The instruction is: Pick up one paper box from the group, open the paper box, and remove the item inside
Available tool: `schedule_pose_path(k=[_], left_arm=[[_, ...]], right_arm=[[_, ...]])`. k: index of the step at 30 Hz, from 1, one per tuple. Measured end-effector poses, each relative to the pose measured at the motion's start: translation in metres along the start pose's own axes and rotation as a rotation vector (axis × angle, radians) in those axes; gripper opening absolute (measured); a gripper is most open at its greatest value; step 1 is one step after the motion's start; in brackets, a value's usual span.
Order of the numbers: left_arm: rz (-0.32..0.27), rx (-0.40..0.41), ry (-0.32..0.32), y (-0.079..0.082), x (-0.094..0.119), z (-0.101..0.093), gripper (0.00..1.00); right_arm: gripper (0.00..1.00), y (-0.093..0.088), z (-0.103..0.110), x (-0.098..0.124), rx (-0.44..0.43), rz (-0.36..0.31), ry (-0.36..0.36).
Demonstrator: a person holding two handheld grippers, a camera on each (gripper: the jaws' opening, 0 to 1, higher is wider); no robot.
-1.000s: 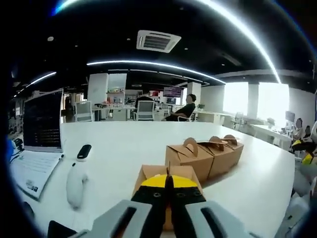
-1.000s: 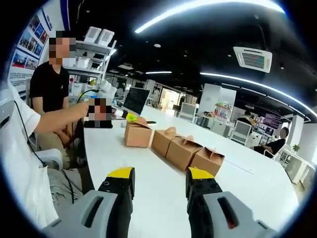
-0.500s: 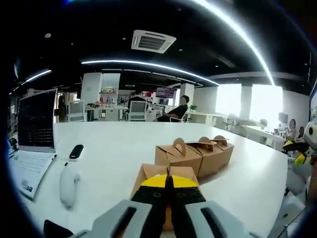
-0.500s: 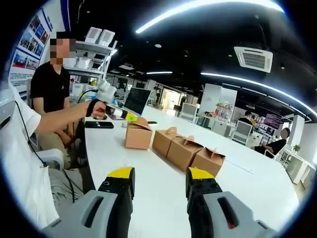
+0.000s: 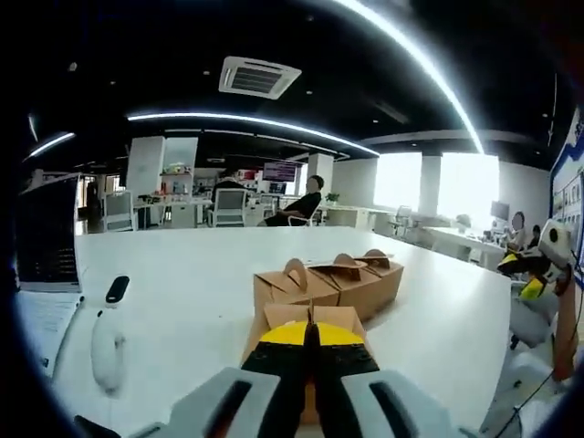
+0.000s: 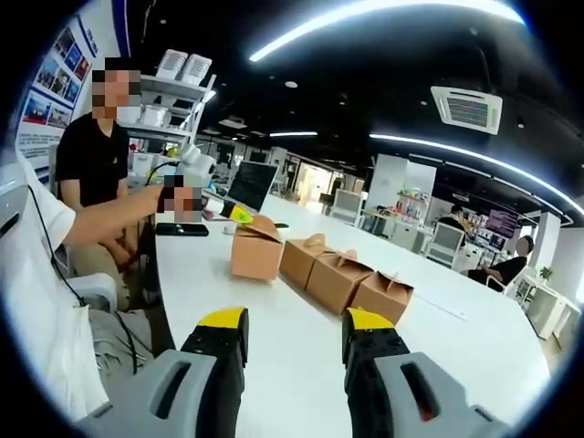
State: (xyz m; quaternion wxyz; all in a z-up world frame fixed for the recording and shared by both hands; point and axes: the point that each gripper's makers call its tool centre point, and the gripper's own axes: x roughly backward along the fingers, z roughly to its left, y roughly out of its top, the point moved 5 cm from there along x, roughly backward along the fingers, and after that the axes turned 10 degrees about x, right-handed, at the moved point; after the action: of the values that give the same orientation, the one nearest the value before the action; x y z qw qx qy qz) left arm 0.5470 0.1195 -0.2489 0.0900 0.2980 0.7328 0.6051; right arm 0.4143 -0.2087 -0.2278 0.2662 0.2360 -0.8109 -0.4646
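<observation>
My left gripper (image 5: pixel 310 330) is shut on the top of a brown paper box (image 5: pixel 274 321), whose lid shows just behind the yellow jaw tips. In the right gripper view the same box (image 6: pixel 255 254) is at the near end of the line, a small gap from the others, with the left gripper (image 6: pixel 234 215) on its top and a person's hand behind it. I cannot tell whether it rests on the table. A row of three more handled boxes (image 5: pixel 330 277) (image 6: pixel 339 276) stands on the white table (image 5: pixel 182 274). My right gripper (image 6: pixel 297 330) is open over bare table.
A white mouse (image 5: pixel 104 349), a black phone (image 5: pixel 117 289) and a laptop (image 5: pixel 41 239) lie at the left. Across the table a person in black (image 6: pixel 91 155) stands beside a phone (image 6: pixel 182 229) and a laptop (image 6: pixel 251 185). Desks, chairs and seated people fill the background.
The left gripper's camera has swung, so the row of boxes, mouse and laptop have slid left in its view; it keeps hold of the box. The right gripper has stayed still and open.
</observation>
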Motion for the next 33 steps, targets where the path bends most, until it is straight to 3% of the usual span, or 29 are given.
schedule_pose_path(k=[13, 27, 33], left_arm=[[0.044, -0.044, -0.105, -0.009, -0.005, -0.024, 0.03], [0.081, -0.021, -0.308, -0.01, -0.012, -0.059, 0.03], [0.105, -0.033, -0.337, -0.013, -0.018, -0.07, 0.03]], right_arm=[[0.42, 0.001, 0.002, 0.001, 0.011, 0.001, 0.011], [0.42, -0.001, 0.004, 0.003, 0.018, 0.006, 0.028], [0.42, 0.0, 0.004, 0.005, 0.021, 0.003, 0.027]])
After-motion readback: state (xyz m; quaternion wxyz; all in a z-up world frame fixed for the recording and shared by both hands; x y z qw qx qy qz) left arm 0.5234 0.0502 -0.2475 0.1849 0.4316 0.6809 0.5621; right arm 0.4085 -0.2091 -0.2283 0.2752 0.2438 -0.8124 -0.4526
